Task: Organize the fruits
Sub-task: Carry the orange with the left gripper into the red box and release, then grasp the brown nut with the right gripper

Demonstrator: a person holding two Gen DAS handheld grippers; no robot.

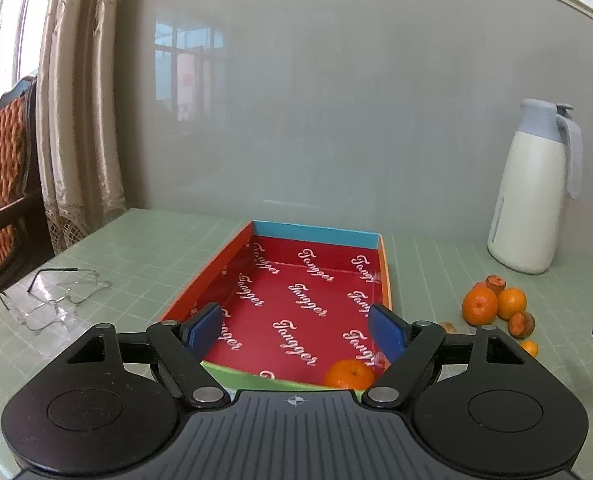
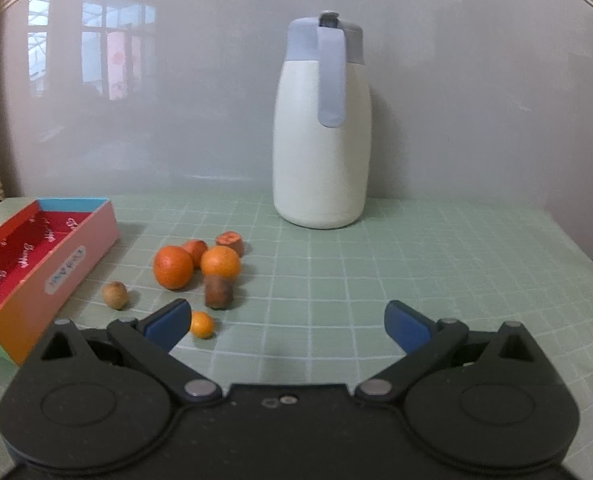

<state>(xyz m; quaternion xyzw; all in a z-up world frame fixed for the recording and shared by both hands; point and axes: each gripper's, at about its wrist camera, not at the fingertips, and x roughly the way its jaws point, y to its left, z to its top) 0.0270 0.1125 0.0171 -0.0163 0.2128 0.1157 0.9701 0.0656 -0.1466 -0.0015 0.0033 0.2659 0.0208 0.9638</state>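
Observation:
A shallow red-lined box lies on the green table; it also shows at the left of the right wrist view. One orange lies in its near right corner. My left gripper is open and empty above the box's near end. A cluster of oranges and small brownish fruits lies on the table right of the box, also in the left wrist view. My right gripper is open and empty, just short of the cluster, with a small orange beside its left finger.
A white jug with a blue lid stands at the back near the wall, also in the left wrist view. Wire-rimmed glasses lie left of the box. A chair and curtains stand beyond the table's left edge.

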